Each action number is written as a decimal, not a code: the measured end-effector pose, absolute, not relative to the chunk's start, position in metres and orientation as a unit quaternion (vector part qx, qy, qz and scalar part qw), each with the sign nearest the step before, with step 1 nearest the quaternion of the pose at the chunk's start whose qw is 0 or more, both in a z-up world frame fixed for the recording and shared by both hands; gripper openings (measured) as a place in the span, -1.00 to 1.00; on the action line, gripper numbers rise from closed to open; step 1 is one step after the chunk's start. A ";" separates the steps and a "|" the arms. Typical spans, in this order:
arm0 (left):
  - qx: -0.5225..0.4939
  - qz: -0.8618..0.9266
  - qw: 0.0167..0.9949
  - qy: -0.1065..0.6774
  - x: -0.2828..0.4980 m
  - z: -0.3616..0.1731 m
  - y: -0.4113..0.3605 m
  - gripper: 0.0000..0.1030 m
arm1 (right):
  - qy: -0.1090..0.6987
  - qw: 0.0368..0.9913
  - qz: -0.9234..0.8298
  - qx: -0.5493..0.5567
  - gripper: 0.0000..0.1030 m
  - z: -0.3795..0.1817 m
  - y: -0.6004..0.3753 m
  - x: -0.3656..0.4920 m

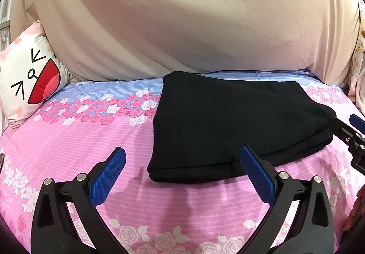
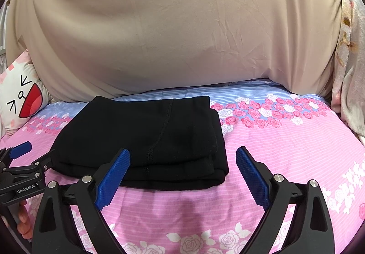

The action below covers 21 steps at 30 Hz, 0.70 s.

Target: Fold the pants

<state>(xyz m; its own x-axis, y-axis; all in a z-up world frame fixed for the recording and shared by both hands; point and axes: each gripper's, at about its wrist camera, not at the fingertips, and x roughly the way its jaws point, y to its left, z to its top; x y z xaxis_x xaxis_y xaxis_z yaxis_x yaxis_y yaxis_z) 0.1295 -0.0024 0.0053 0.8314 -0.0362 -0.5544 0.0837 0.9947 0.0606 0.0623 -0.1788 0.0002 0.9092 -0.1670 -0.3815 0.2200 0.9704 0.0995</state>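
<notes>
Black pants (image 1: pixel 228 126) lie folded into a flat stacked rectangle on the pink floral bed sheet (image 1: pixel 68 140); the same pants (image 2: pixel 146 135) fill the middle of the right wrist view. My left gripper (image 1: pixel 182 158) is open just short of the stack's near left corner, nothing between its blue pads. My right gripper (image 2: pixel 182 158) is open at the stack's near right corner, also holding nothing. The right gripper (image 1: pixel 349 133) also shows at the right edge of the left wrist view. The left gripper (image 2: pixel 27 158) appears at the left edge of the right wrist view.
A large beige cushion or cover (image 1: pixel 182 21) rises behind the bed. A white pillow with a cartoon face (image 1: pixel 27 80) leans at the back left. Light patterned fabric (image 2: pixel 349 71) hangs at the right. The person's fingers (image 2: pixel 22 219) grip the left handle.
</notes>
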 end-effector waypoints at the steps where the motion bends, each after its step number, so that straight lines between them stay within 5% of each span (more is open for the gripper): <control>1: 0.042 -0.031 0.956 0.288 0.129 0.006 -0.002 0.90 | 0.188 0.975 -0.099 0.070 0.79 0.000 -0.179 0.062; 21: 0.049 -0.033 0.960 0.275 0.125 0.008 -0.005 0.90 | 0.190 0.975 -0.096 0.068 0.79 -0.001 -0.180 0.064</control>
